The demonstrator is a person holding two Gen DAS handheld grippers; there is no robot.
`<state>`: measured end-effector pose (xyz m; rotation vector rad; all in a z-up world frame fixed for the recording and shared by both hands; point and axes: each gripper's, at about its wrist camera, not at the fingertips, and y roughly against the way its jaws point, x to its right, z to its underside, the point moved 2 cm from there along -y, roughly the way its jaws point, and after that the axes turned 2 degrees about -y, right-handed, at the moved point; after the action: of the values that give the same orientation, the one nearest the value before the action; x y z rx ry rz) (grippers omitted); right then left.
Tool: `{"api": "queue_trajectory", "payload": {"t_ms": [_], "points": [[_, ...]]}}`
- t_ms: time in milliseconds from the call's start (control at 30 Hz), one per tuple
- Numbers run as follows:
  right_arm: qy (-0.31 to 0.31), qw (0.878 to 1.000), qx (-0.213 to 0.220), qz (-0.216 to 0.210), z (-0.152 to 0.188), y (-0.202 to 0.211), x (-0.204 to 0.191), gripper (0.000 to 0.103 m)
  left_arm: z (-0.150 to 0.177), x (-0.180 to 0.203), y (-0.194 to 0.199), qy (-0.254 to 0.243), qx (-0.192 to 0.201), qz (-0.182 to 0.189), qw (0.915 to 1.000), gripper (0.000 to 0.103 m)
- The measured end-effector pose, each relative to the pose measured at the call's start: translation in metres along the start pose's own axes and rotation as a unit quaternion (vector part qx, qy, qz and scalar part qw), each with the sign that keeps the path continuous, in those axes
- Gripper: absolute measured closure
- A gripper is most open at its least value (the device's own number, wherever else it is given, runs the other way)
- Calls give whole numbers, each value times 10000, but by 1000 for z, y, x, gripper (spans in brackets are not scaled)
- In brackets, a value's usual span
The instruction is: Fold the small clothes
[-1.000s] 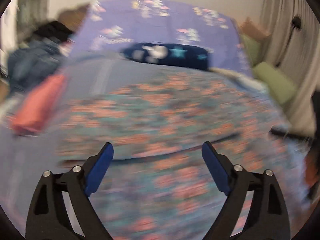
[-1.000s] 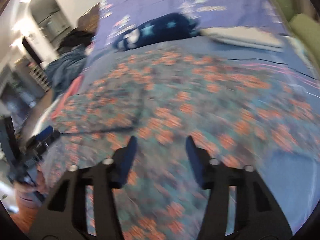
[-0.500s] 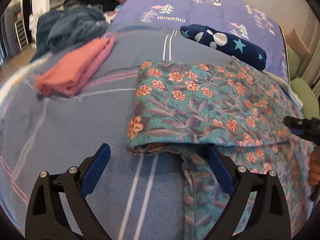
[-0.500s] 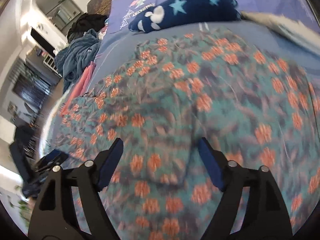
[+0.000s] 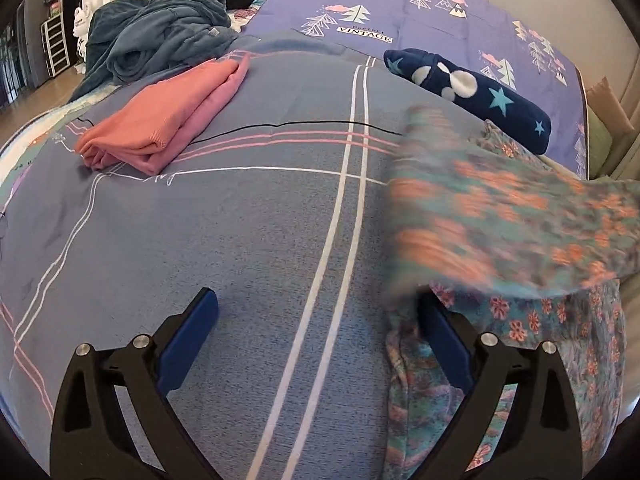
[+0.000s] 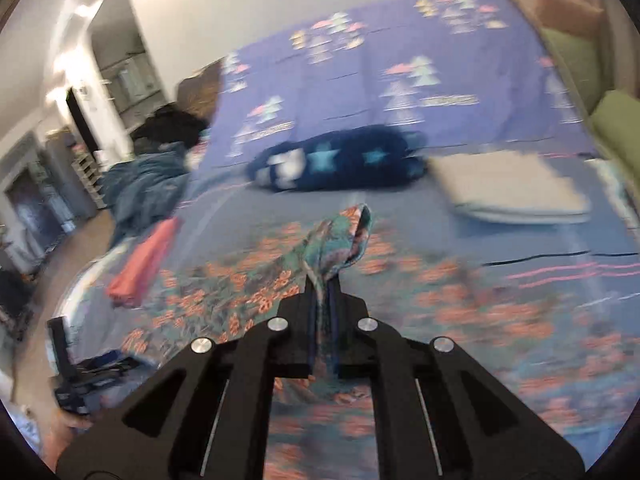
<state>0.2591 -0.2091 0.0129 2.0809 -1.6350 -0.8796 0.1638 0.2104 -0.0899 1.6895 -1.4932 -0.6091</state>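
Lifting the floral garment (image 6: 344, 240) in the clamped right hand-held gripper (image 6: 322, 296); the wide-open left hand-held gripper (image 5: 316, 336) probably needs to pinch the near edge next.

One floral garment (image 5: 516, 216); perhaps two folded piles (image 5: 168, 116)

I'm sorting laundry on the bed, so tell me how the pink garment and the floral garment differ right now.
The pink garment is plain; the floral garment is teal with orange flowers. The pink one lies folded and untouched on the bedspread; the floral one is spread wider, partly lifted, pinched in the shut right gripper. The left gripper is open. Both are on the same bed.
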Motion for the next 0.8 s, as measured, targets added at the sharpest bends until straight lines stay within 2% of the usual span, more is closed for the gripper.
{"api": "queue_trajectory", "payload": {"t_ms": [67,200,233,267,333,367,400,467,533,600,667,700,733,800], "points": [[-181,9993,-188,281,5,-7,29,97,0,2,1,-43,16,-13,10000,5],[-560,9942,-855,328,36,-34,66,96,0,3,2,-63,50,-11,10000,5],[-566,9932,-941,386,42,-38,70,93,1,2,2,-63,49,-10,10000,5],[-555,9923,-995,493,48,-42,74,85,1,3,3,-72,55,-14,10000,5],[-516,9903,-976,841,57,-44,78,74,2,5,7,-123,104,-9,9999,5],[-513,9896,-960,942,59,-44,77,61,3,6,12,-185,156,34,9997,5],[-521,9875,-903,1180,60,-41,77,56,4,8,16,-238,205,82,9995,5],[-507,9860,-648,1453,56,-26,75,52,6,11,29,-388,376,224,9983,5],[-324,9880,-300,1480,40,-15,61,48,6,16,41,-571,640,266,9960,5],[-70,9940,-171,1082,24,-17,36,42,7,22,40,-820,719,233,9938,5],[131,9984,-410,370,12,-32,5,35,6,25,34,-844,576,277,9944,5],[267,9966,-725,-304,6,-47,-19,31,7,26,29,-801,451,414,9949,5],[384,9910,-1007,-791,2,-59,-38,27,7,25,25,-745,351,554,9951,5],[672,9749,-1507,-1492,-7,-89,-80,25,9,25,20,-651,188,822,9943,5]]}}
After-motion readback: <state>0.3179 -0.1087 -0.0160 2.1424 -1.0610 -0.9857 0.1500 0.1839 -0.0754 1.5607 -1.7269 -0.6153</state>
